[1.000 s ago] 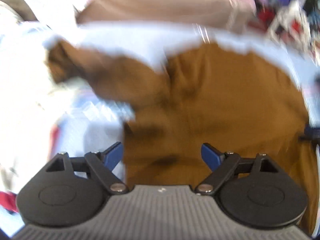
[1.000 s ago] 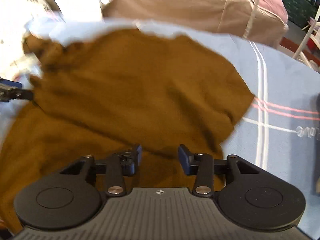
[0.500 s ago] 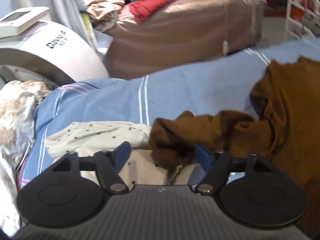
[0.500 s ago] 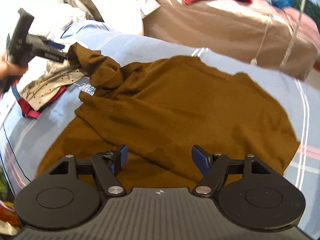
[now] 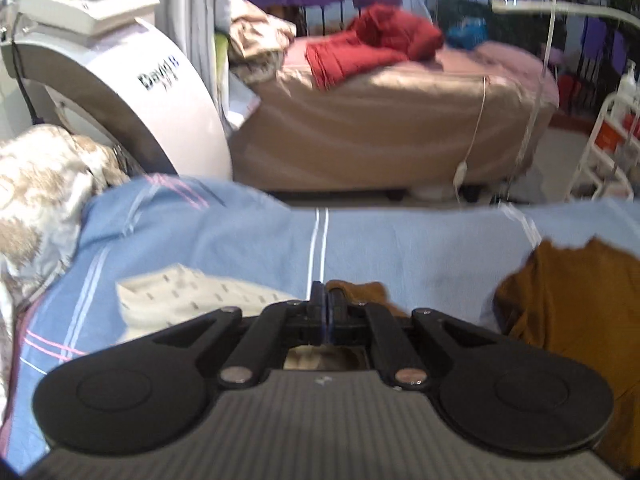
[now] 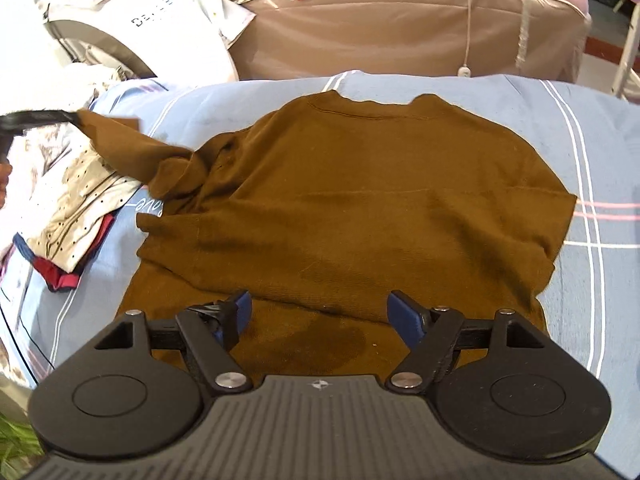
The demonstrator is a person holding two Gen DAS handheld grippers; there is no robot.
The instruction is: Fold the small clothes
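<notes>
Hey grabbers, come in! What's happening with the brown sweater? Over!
Left gripper shut on sleeve, pulling outward. Right gripper open above brown sweater. Dotted cloth underneath sleeve.

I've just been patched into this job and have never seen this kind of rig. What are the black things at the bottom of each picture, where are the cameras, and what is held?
There is no robot arm: a person carries a two-finger gripper in each hand, and each picture comes from a fisheye camera on one gripper, looking along its fingers. The left gripper has just closed; its jaws are shut on the sleeve of the brown sweater, pulling it out sideways. The right wrist view shows this from across the garment. The right gripper is open, holding nothing, over the sweater's lower part. The sweater lies on a blue striped sheet, with a spotted cream garment beside it.
</notes>
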